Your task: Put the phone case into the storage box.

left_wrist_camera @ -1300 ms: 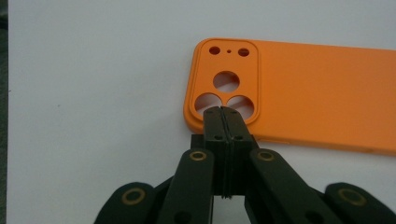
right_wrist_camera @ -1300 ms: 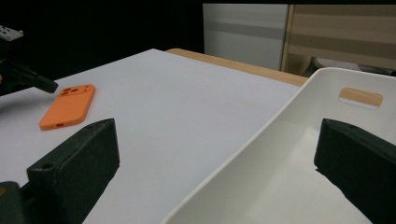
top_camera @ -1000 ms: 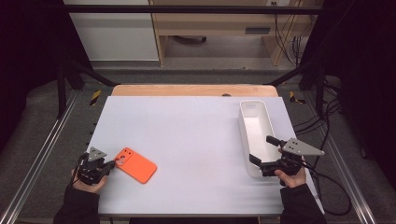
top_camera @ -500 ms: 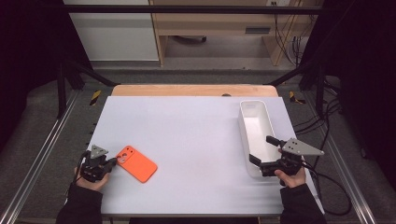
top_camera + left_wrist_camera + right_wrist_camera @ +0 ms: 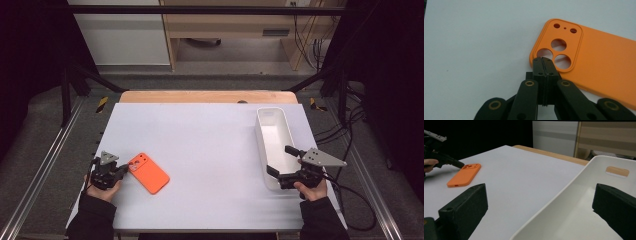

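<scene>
An orange phone case [image 5: 148, 172] lies flat, back up, on the white table [image 5: 210, 130] at the front left. My left gripper [image 5: 126, 168] is shut, its tips resting on the case's camera corner [image 5: 543, 60]; nothing sits between the jaws. From the right gripper view the case [image 5: 464, 175] and the left gripper [image 5: 459, 165] touching it lie far off to the left. A long white bin [image 5: 258, 135] stands at the right. My right gripper [image 5: 281, 161] is open astride the bin's left wall [image 5: 564, 202], one jaw inside and one outside.
A wooden strip [image 5: 205, 96] runs along the table's far edge. Metal frame rails [image 5: 45, 170] flank the table on both sides. Cables [image 5: 350, 200] trail off the right gripper at the front right. Shelving [image 5: 225, 25] stands beyond the table.
My left gripper has crept a little to the right, onto the case's corner. The case, the bin and the right gripper have stayed put.
</scene>
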### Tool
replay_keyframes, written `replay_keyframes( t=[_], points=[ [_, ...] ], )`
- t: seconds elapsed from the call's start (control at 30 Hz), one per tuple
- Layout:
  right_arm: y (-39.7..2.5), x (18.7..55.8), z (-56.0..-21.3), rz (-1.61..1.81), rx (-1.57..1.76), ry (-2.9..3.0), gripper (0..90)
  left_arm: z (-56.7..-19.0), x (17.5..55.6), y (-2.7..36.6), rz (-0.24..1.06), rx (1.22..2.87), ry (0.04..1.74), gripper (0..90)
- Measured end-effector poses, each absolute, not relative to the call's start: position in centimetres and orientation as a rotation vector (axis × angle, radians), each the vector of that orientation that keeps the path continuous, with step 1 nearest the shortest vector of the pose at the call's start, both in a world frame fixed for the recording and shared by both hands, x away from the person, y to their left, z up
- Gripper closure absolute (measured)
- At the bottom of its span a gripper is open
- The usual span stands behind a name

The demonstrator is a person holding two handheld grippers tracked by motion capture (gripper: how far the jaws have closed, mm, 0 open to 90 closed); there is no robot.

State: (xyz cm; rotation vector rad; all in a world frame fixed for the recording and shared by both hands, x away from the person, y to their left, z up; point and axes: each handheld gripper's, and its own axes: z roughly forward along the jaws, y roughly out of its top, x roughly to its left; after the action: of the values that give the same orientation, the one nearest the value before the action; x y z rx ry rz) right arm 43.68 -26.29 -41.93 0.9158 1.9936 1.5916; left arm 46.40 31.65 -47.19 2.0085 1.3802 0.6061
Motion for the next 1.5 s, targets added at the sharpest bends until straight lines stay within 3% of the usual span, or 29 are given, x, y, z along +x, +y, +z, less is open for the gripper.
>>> replay_keyframes(
  t=[1.5],
  points=[
    [-26.4,43.7,-42.0,1.584,0.913,1.996,0.4,-47.3,50.1,29.7,0.608,1.982,1.383,90.0]
  ],
)
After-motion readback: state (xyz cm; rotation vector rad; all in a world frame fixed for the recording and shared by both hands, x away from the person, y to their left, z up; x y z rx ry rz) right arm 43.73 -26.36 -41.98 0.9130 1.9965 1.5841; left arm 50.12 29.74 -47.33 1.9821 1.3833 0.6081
